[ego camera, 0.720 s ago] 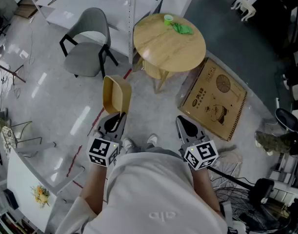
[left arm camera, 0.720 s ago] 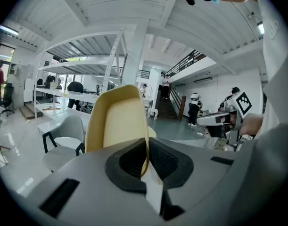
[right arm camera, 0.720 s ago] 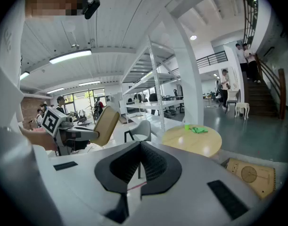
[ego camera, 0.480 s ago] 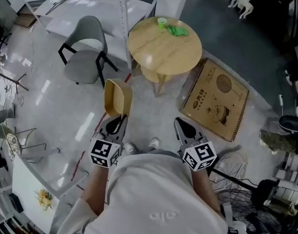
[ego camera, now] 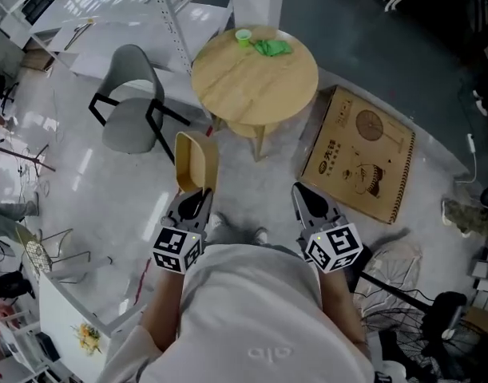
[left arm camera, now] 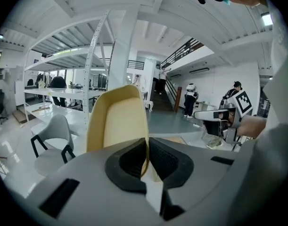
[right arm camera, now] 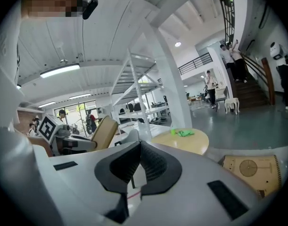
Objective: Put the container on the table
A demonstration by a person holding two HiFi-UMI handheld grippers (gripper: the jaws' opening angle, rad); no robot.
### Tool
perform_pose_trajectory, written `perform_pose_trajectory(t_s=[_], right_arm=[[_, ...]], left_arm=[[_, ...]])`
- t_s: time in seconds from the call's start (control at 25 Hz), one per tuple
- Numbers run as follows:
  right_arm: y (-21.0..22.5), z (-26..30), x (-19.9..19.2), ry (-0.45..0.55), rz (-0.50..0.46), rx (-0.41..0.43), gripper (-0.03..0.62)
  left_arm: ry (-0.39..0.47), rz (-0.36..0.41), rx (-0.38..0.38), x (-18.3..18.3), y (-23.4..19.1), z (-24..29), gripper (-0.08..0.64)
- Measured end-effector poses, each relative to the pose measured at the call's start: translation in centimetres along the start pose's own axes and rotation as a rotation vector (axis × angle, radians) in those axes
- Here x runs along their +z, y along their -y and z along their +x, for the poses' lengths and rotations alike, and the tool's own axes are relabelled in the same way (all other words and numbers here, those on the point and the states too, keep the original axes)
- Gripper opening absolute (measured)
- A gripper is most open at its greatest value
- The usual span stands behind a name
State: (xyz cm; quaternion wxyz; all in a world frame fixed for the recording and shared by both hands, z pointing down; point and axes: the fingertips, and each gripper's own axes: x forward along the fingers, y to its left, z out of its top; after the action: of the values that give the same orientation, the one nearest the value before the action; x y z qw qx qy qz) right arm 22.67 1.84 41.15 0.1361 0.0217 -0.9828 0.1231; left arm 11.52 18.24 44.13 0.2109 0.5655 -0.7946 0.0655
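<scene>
Tan container (ego camera: 196, 162) held upright, near round wooden table (ego camera: 255, 78).

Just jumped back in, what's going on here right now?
A person holds a gripper in each hand. The left gripper is clamped on one wall of a tan container, held in the air short of the round wooden table. The right gripper is shut and empty. The container is not yet on the table.

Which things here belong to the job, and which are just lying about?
Job: container, gripped by the left tool; round table.
Lying about: grey chair, cardboard box, green cup, green cloth.
</scene>
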Motion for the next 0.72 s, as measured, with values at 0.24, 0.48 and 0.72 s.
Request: perform_pose_trajectory(t_s=[0.24, 0.48, 0.72], right_arm=[[4.3, 2.2, -0.9, -0.029, 0.024, -0.051, 0.026], [7.8, 8.7, 0.8, -0.043, 0.027, -0.123, 0.026], [9.0, 15.9, 2.7, -0.059, 0.046, -0.186, 0.026]], left_arm=[[-0.005, 0.009, -0.047, 0.9, -1.1, 5.8, 0.029], [-0.028, 0.01, -0.12, 2.6, -6.4, 12.6, 0.029], [-0.069, 0.036, -0.196, 4.7, -13.4, 18.4, 0.029]])
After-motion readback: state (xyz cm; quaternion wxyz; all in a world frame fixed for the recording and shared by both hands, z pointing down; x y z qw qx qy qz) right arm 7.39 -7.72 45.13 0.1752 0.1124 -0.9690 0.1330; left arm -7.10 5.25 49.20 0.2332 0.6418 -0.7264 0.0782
